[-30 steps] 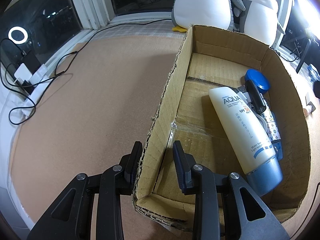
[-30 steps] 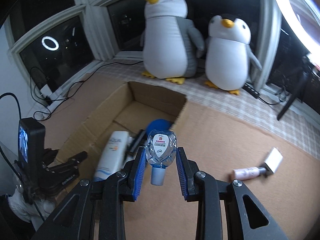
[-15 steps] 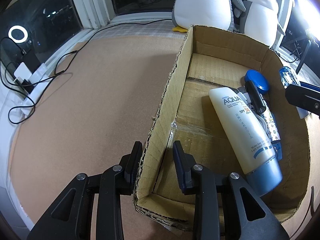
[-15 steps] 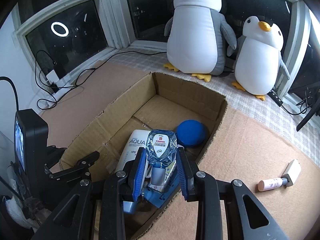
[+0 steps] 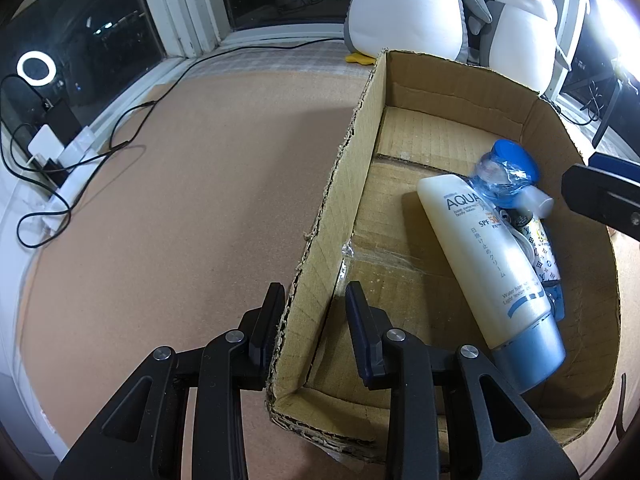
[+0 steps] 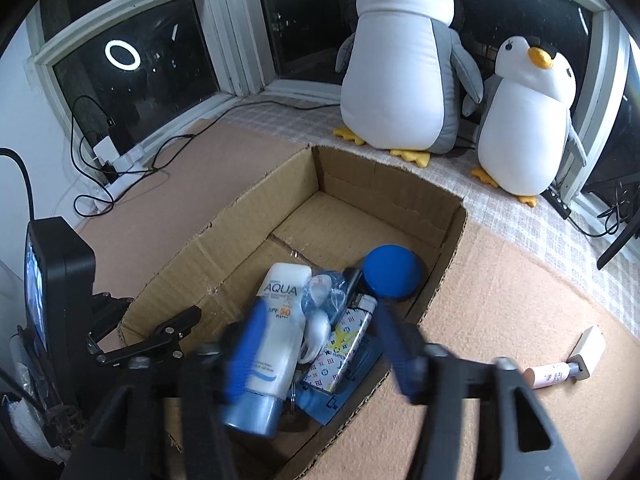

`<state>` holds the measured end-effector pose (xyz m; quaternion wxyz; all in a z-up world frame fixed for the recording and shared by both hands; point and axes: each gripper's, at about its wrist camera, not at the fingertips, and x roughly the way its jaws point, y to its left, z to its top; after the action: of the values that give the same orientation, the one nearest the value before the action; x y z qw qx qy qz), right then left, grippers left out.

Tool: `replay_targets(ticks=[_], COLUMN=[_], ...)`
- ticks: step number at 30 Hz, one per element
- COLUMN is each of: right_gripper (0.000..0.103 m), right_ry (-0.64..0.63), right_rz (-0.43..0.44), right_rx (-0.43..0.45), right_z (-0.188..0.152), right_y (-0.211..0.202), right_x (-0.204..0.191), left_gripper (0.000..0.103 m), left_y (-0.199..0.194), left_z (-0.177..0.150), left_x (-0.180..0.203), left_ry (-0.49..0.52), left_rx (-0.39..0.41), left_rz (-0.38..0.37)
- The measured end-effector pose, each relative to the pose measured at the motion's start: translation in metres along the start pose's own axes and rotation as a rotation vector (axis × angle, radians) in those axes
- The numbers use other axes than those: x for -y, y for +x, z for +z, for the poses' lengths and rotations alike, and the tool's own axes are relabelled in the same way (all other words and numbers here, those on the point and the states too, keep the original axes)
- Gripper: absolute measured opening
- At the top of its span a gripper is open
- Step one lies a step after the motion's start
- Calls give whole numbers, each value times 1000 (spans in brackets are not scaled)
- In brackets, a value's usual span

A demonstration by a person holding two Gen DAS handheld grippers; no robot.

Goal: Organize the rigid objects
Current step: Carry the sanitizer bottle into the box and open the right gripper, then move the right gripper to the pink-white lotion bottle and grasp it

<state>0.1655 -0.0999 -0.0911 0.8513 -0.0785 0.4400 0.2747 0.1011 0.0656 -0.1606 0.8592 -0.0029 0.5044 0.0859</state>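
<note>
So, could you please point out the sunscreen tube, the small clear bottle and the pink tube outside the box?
sunscreen tube (image 6: pixel 276 328): right wrist view, white body.
small clear bottle (image 5: pixel 498 180): left wrist view, crinkled body.
pink tube (image 6: pixel 548 375): right wrist view, mid-barrel.

- White plastic sunscreen tube with a blue cap (image 5: pixel 482 248): "AQUA", "SPF 50", a line of Japanese characters, and "Water base" near the cap.
- Same tube, right wrist view (image 6: pixel 276 328): "AQUA", "SPF 50".
- Small white monogram-patterned case (image 6: pixel 345 350): lettering too small to read.
</note>
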Motion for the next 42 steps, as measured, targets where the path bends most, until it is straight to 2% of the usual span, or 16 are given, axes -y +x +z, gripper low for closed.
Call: replay_targets(ticks=[7,21,30,42], right_gripper=[70,73,73,73], right_ry=[-5,51,140,307], right_rz=[-15,-36,-52,-109], right_rx=[-4,2,14,33], right_z=[1,-1,-11,-37], right_y=[2,-7,-20,-39], right_x=[-1,15,41,94], left_gripper=[30,30,30,30], left_y=[0,0,0,0], left_z=[0,0,0,-1], left_x=[0,0,0,-1], left_ry=[-2,-2,-2,-1], left_rx=[-1,0,0,0], left_rz=[-2,-2,-1,0])
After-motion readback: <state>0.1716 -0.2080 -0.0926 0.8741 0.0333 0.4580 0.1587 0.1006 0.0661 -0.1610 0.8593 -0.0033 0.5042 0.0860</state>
